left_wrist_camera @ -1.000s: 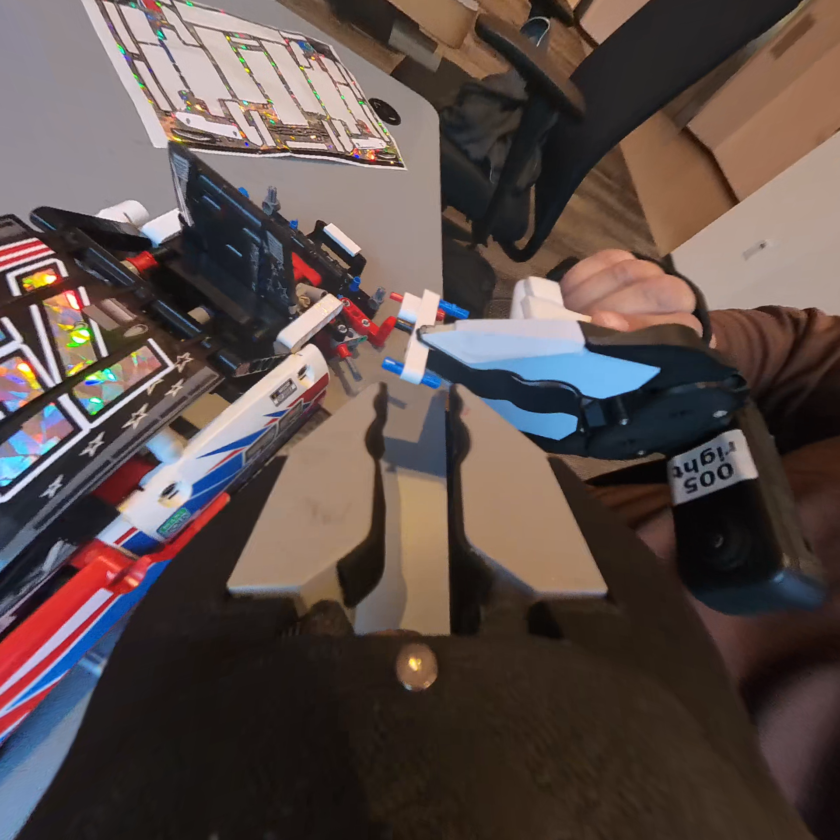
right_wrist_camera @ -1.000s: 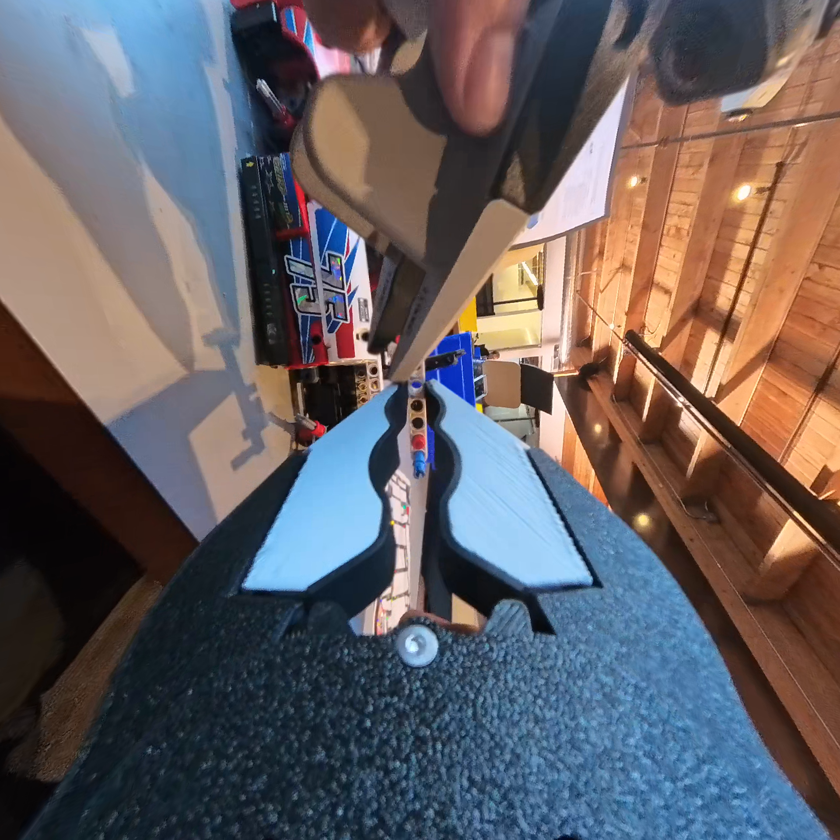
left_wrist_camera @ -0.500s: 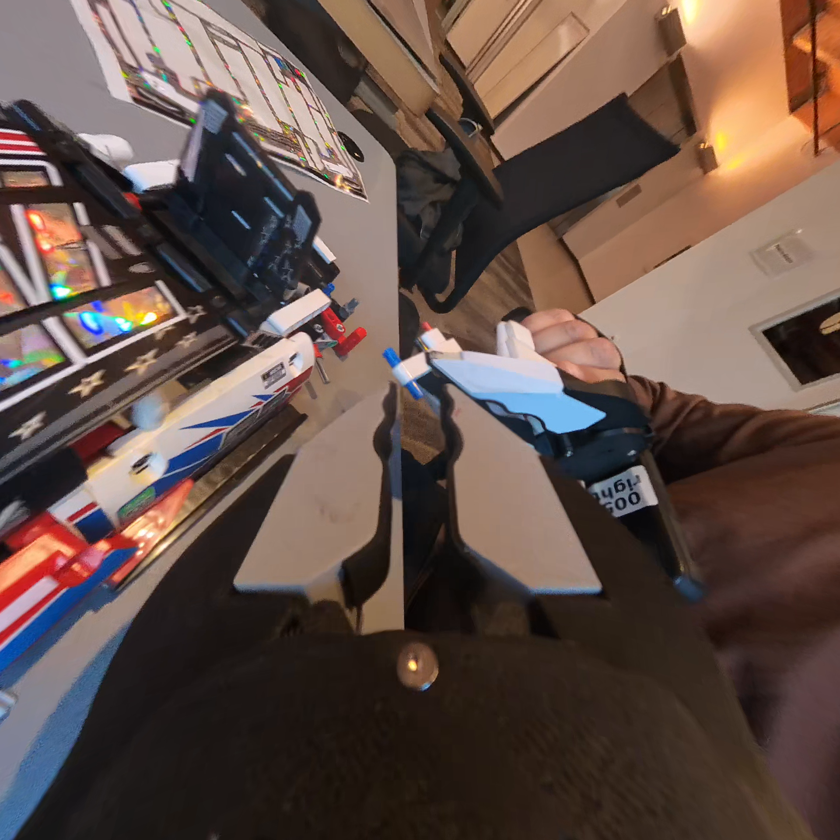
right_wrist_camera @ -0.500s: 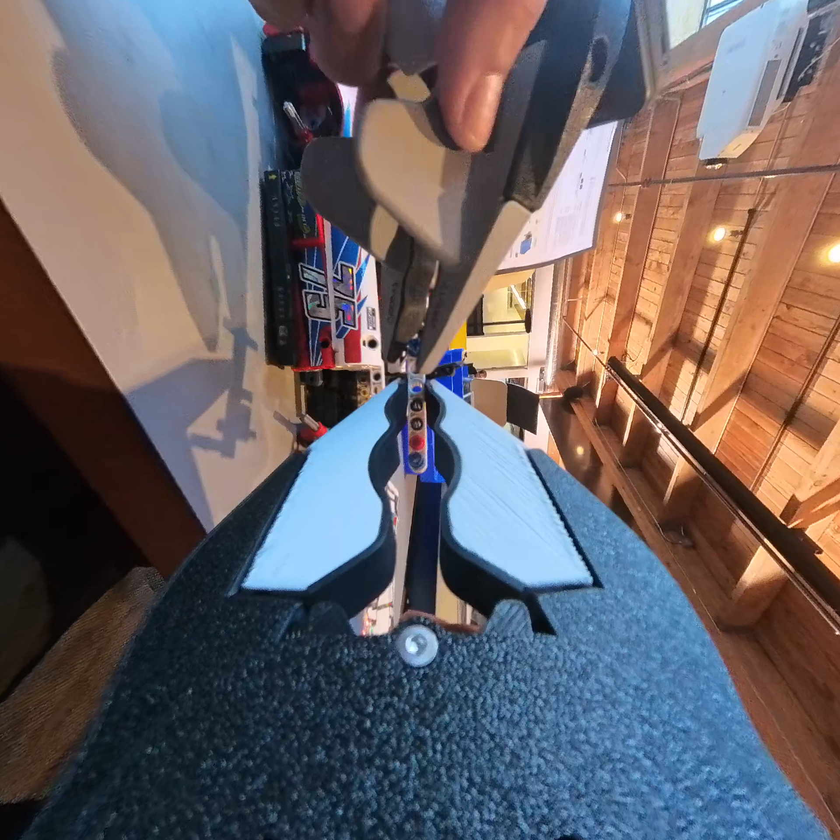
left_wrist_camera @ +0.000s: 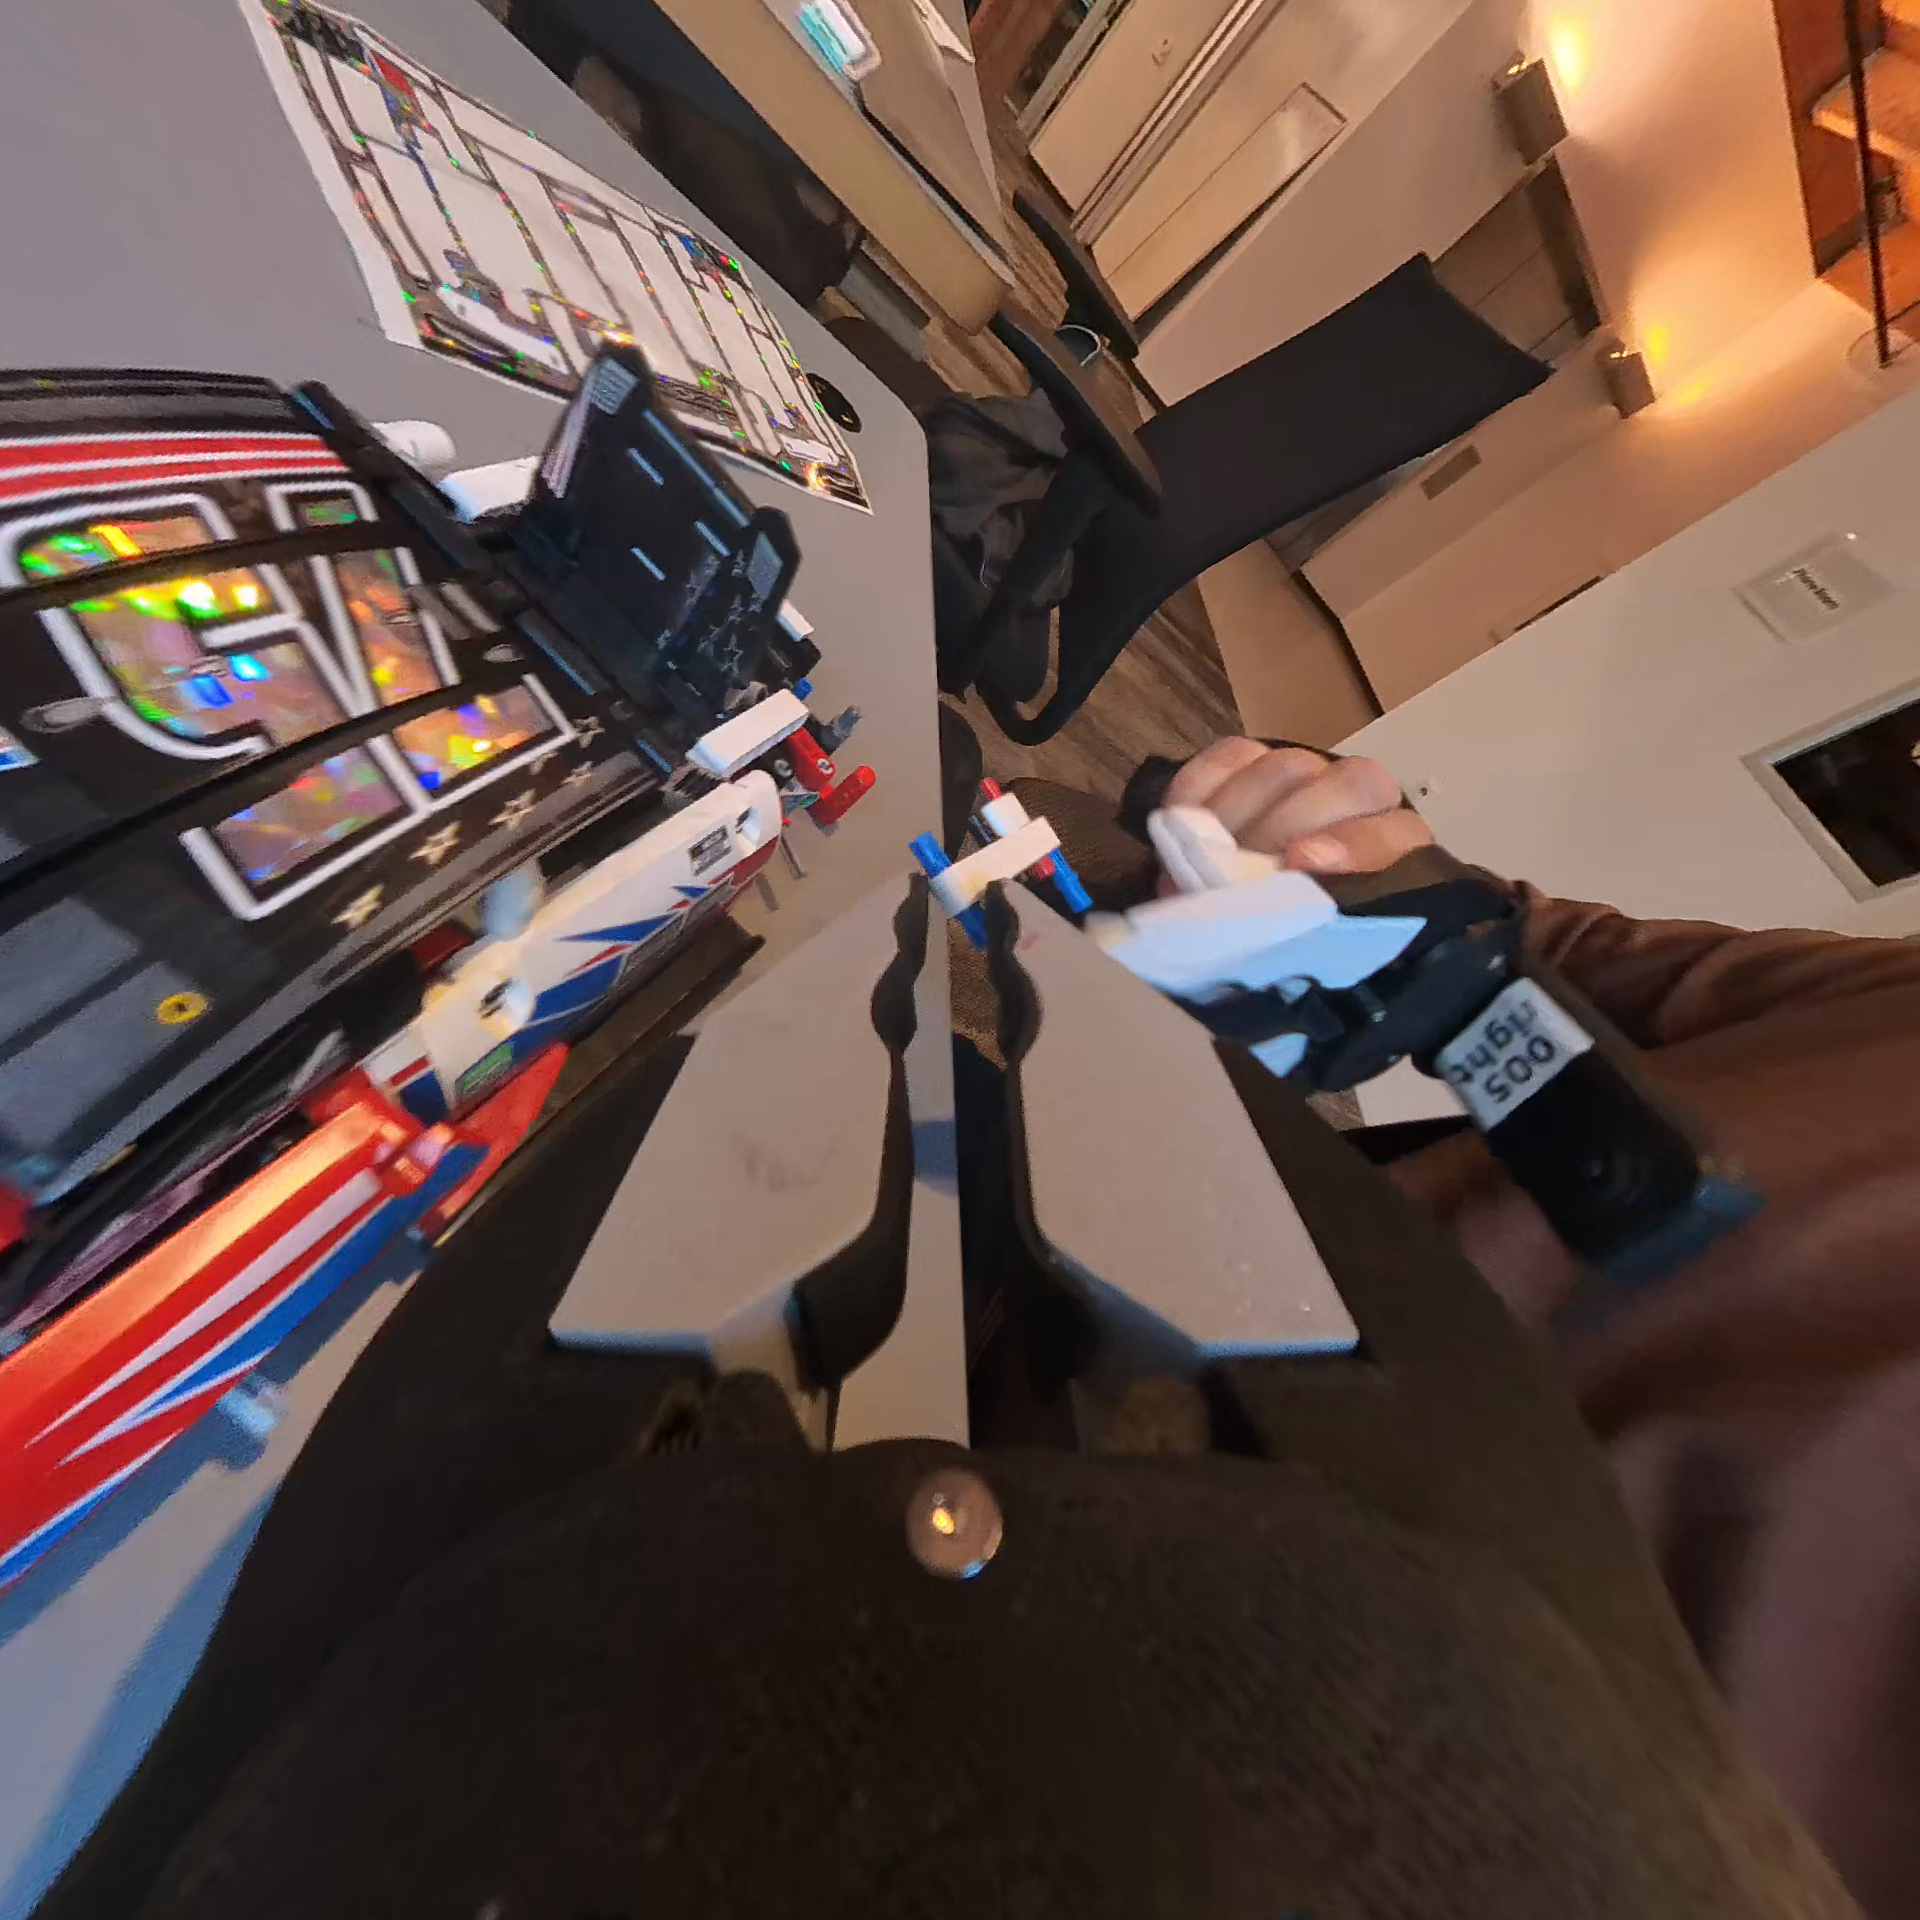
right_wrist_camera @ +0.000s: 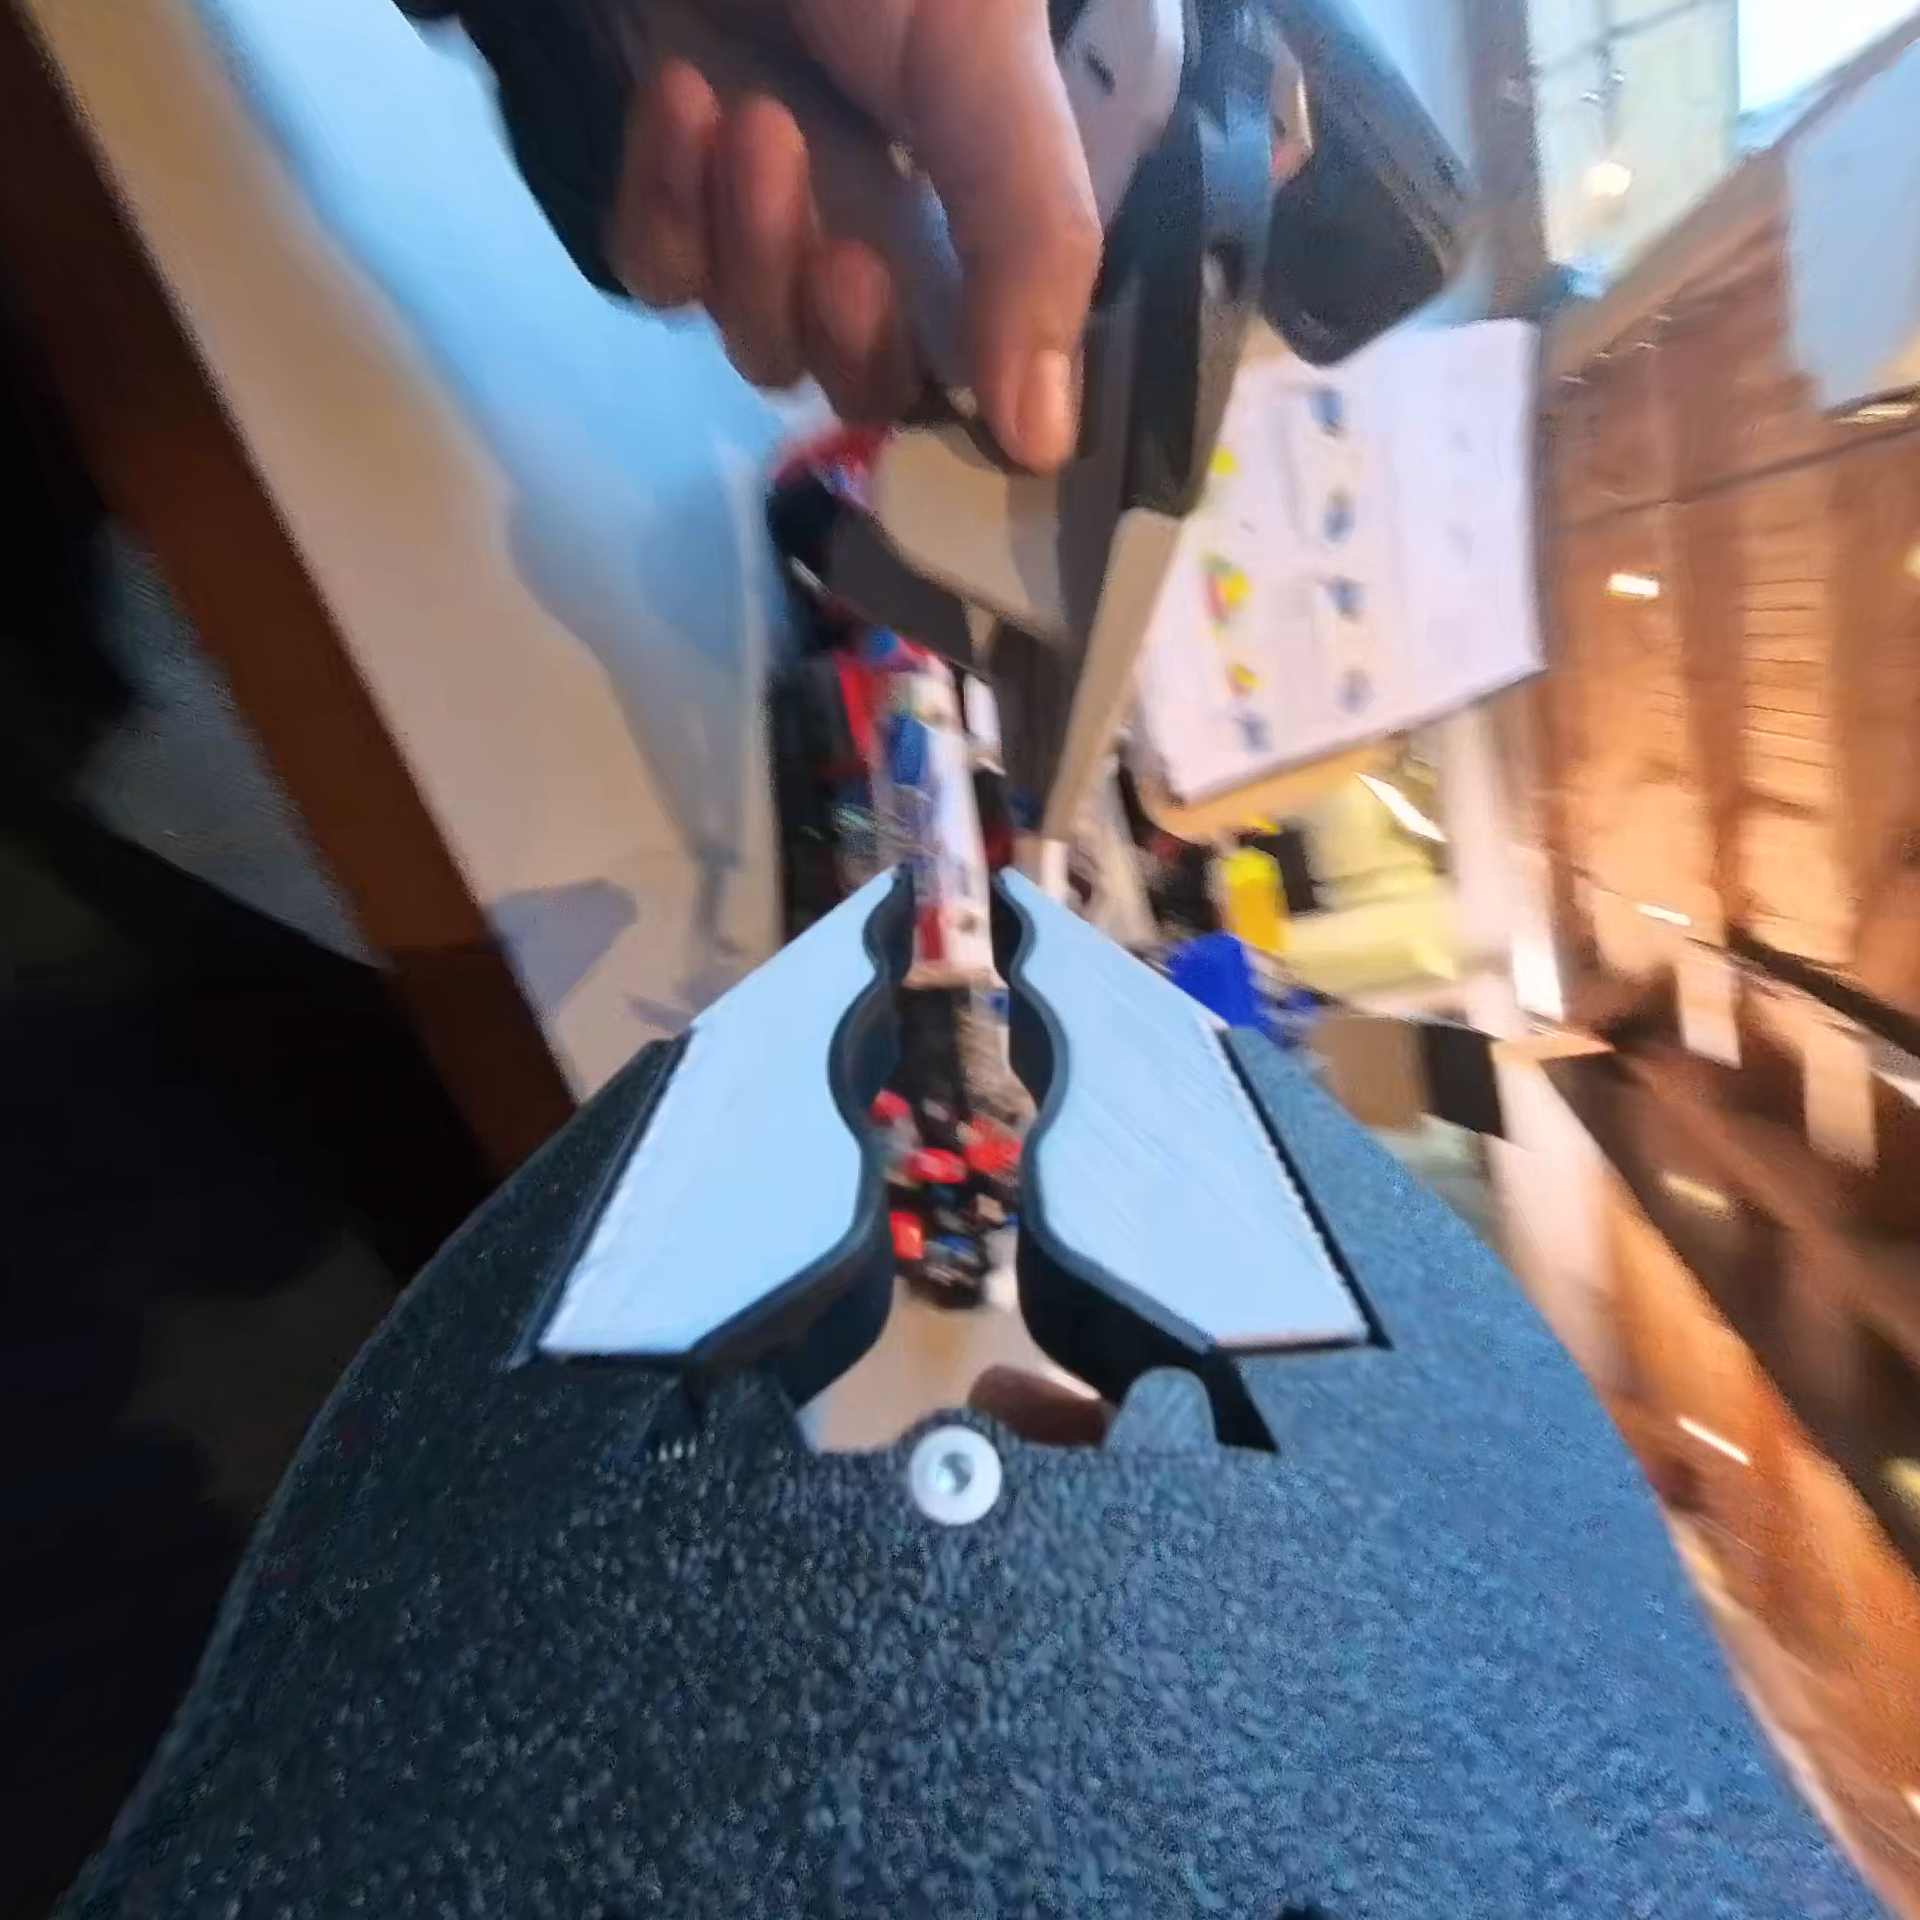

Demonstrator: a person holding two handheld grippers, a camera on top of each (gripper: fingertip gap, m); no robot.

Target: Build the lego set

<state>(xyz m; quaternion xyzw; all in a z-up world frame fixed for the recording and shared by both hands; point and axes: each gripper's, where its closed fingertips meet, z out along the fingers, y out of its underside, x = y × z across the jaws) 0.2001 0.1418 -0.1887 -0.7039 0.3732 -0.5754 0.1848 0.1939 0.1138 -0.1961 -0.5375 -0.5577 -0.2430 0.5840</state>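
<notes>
Just off the worktop edge, the right gripper pinches a white beam with blue pins beside the car, while the nearly closed, empty left gripper crowds it and could knock it loose.

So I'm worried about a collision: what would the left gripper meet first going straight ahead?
Probably the small white piece with blue pins held by the right gripper; it sits just beyond the left gripper, though depth is unclear.
</notes>
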